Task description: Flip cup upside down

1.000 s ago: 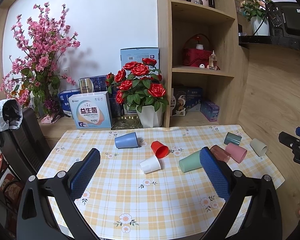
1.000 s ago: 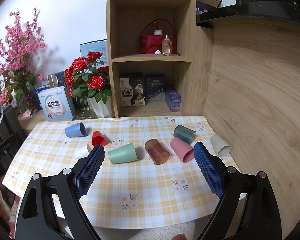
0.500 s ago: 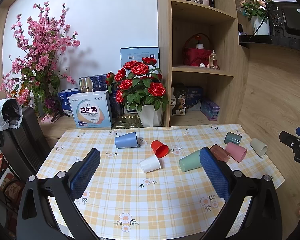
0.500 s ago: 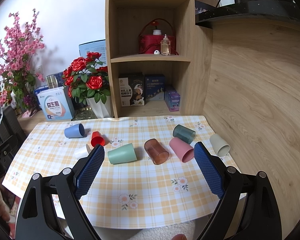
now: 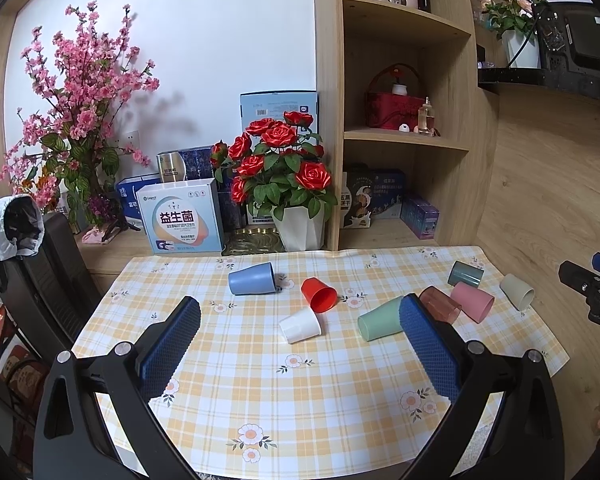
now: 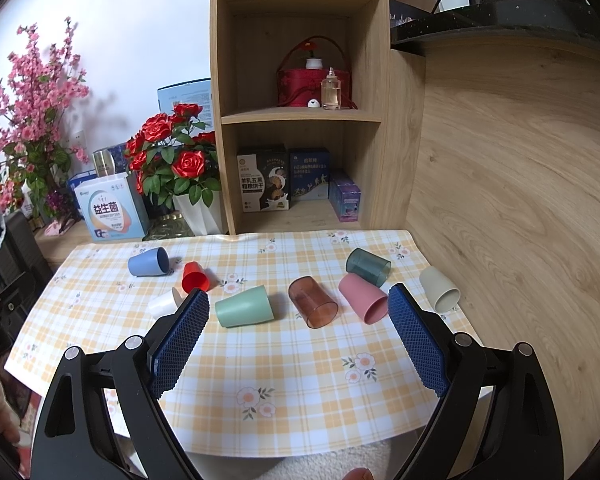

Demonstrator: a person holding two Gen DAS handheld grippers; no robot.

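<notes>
The right gripper point(image 6: 298, 338) hangs above the near edge of the table with its jaws spread wide and nothing between them, and the left gripper point(image 5: 300, 346) is likewise released and empty, held back over the near left part of the checked tablecloth point(image 6: 300, 364). Straight ahead of the right jaws, framed in the gap between the two blue pads, lie three cups on their sides: the mint green cup point(image 6: 245, 306), the translucent brown cup point(image 6: 313, 302) and the pink cup point(image 6: 363, 298). The green one lies crosswise, its long axis running left to right with the mouth toward the right; the brown and pink ones point their mouths toward the camera and slightly rightward. Behind them sits the dark teal cup point(image 6: 368, 267), and off to the right, near the table edge, the beige cup point(image 6: 439, 289). In the left view the white cup point(image 5: 300, 325) and the red cup point(image 5: 319, 295) lie nearest the centre of its gap, with the blue cup point(image 5: 252, 278) farther back, mouth to the right. No cup is yet upright or inverted. I judge the right hand nearer the brown and pink cups, the left nearer the white; which cup is meant first cannot be told.
</notes>
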